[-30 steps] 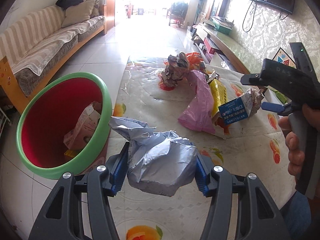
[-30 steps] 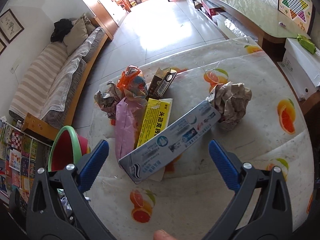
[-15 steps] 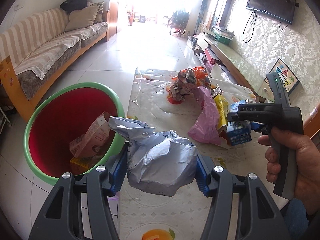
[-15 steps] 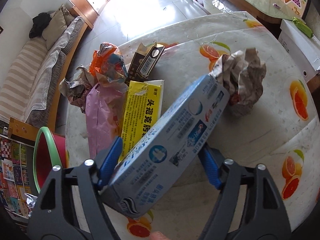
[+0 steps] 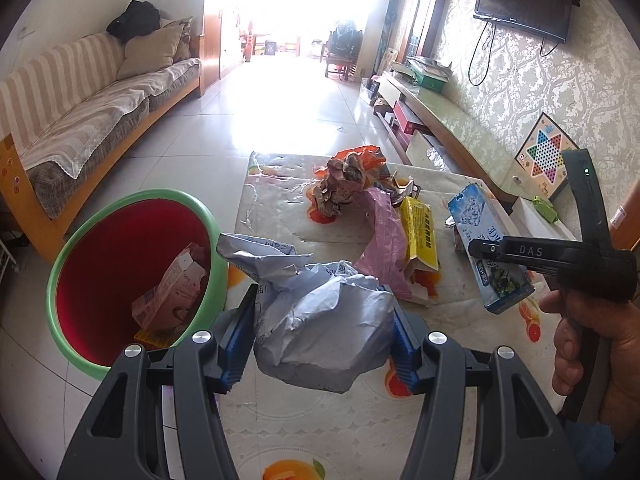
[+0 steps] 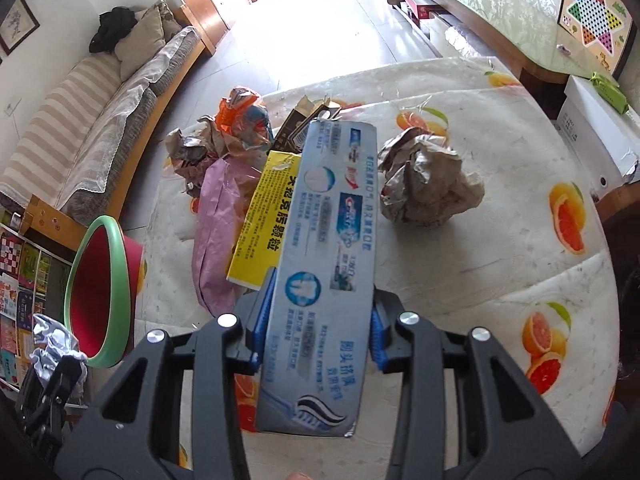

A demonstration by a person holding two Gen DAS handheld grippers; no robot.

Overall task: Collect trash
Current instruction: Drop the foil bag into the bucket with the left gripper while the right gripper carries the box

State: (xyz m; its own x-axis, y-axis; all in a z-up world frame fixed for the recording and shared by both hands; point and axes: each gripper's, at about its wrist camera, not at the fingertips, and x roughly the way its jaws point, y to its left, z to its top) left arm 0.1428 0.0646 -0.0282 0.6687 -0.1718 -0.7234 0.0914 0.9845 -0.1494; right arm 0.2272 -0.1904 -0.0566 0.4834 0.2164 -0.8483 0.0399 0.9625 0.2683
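Note:
My left gripper (image 5: 322, 334) is shut on a crumpled grey plastic bag (image 5: 320, 320), held above the table's near left corner beside the red bin with a green rim (image 5: 120, 276). My right gripper (image 6: 316, 324) has its jaws closing on a long blue toothpaste box (image 6: 328, 264), both blue pads pressing its sides. The box is lifted off the table and tilted. That same box (image 5: 486, 252) and the right gripper show at the right of the left wrist view, held by a hand (image 5: 588, 340). Left on the table are a pink bag (image 6: 218, 224), a yellow box (image 6: 266, 216) and a crumpled paper ball (image 6: 428, 184).
A fruit-print cloth covers the table (image 6: 500, 280). More crumpled wrappers (image 5: 348, 180) lie at its far end. The bin holds a pink carton (image 5: 168, 292). A striped sofa (image 5: 80, 120) stands left, a low cabinet (image 5: 440, 120) and white box (image 6: 596, 128) right.
The right jaws closed from wide open onto the toothpaste box and lifted it off the table, turning it lengthwise. The left gripper rose slightly with the grey bag.

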